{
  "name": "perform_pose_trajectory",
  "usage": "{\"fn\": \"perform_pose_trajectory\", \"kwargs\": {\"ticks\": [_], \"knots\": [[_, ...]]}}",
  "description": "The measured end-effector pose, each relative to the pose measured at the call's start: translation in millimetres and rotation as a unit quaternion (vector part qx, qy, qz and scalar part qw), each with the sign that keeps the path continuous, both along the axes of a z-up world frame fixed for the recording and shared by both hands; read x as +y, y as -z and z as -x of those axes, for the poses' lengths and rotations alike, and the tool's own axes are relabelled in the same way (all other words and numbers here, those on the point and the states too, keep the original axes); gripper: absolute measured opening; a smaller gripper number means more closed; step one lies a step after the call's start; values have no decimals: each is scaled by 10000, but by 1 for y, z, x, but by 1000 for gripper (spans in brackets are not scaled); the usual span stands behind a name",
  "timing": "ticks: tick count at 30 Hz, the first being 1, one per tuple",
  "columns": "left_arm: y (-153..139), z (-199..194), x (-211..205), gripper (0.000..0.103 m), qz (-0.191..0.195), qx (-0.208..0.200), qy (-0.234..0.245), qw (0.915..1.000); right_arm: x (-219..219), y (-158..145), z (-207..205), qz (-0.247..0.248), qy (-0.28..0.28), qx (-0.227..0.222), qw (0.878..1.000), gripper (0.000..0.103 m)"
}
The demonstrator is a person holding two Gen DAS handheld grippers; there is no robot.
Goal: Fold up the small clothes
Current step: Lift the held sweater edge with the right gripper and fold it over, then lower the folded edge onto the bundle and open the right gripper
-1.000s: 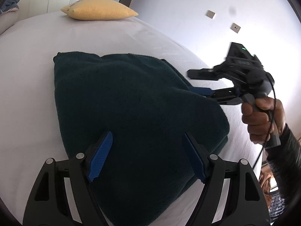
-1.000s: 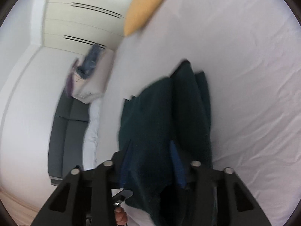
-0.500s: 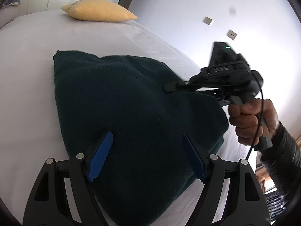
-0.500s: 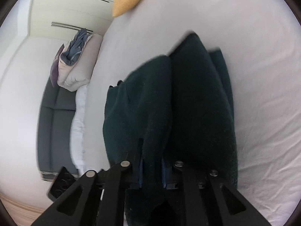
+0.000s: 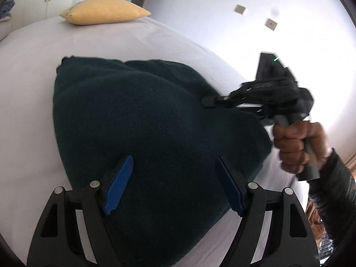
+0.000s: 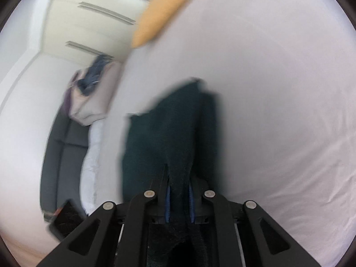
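Note:
A dark green fleece cloth [image 5: 142, 120] lies folded in layers on the white bed [image 5: 33, 71]. My left gripper [image 5: 173, 184] is open and empty, its blue pads just above the cloth's near part. My right gripper [image 5: 209, 101] comes in from the right and is shut on the cloth's right edge. In the right wrist view the right gripper [image 6: 179, 197] pinches a fold of the cloth [image 6: 169, 129] between its blue pads, and the cloth hangs up from the bed [image 6: 278, 111].
A yellow pillow [image 5: 104, 11] lies at the far end of the bed; it also shows in the right wrist view [image 6: 162, 13]. A grey sofa [image 6: 64, 149] with piled clothes [image 6: 89, 95] stands beside the bed. A wall with sockets [image 5: 271, 23] is on the right.
The right gripper moved in onto the cloth's right edge, shut on it, and has lifted it. The left gripper has stayed open over the cloth.

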State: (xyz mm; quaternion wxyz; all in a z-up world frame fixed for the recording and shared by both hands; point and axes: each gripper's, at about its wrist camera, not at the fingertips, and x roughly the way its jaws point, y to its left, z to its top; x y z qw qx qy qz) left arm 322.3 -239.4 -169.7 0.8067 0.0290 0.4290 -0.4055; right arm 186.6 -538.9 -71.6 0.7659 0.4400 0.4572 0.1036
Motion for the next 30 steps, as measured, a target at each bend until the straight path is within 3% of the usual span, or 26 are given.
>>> {"fn": "perform_pose_trajectory", "kwargs": {"ticks": [2, 6, 13, 15, 16, 22, 25, 28, 30], "knots": [[0, 5, -3, 75, -122, -131, 61, 9998, -10, 18, 5, -430, 157, -97, 9989, 12], [5, 1, 2, 75, -73, -58, 21, 10000, -3, 10, 0, -245, -19, -100, 9996, 14], [7, 5, 1, 76, -118, -132, 61, 9998, 18, -13, 25, -349, -191, -200, 9990, 29], [7, 4, 2, 76, -118, -98, 77, 9999, 22, -9, 34, -327, -263, -138, 9990, 26], [7, 5, 3, 76, -122, -78, 113, 9998, 21, -9, 36, -225, -246, -111, 9994, 17], [4, 11, 4, 76, -290, -68, 374, 9989, -1, -8, 42, 104, -127, -24, 9999, 15], [10, 12, 5, 76, -279, -111, 576, 9979, -12, 13, 54, -51, 10, -61, 10000, 14], [15, 15, 5, 76, -324, -255, 753, 9963, -27, 43, 62, -645, 173, -264, 9974, 10], [13, 12, 11, 76, -275, -211, 761, 9965, -23, 31, 62, -412, -45, -379, 9984, 14]]}}
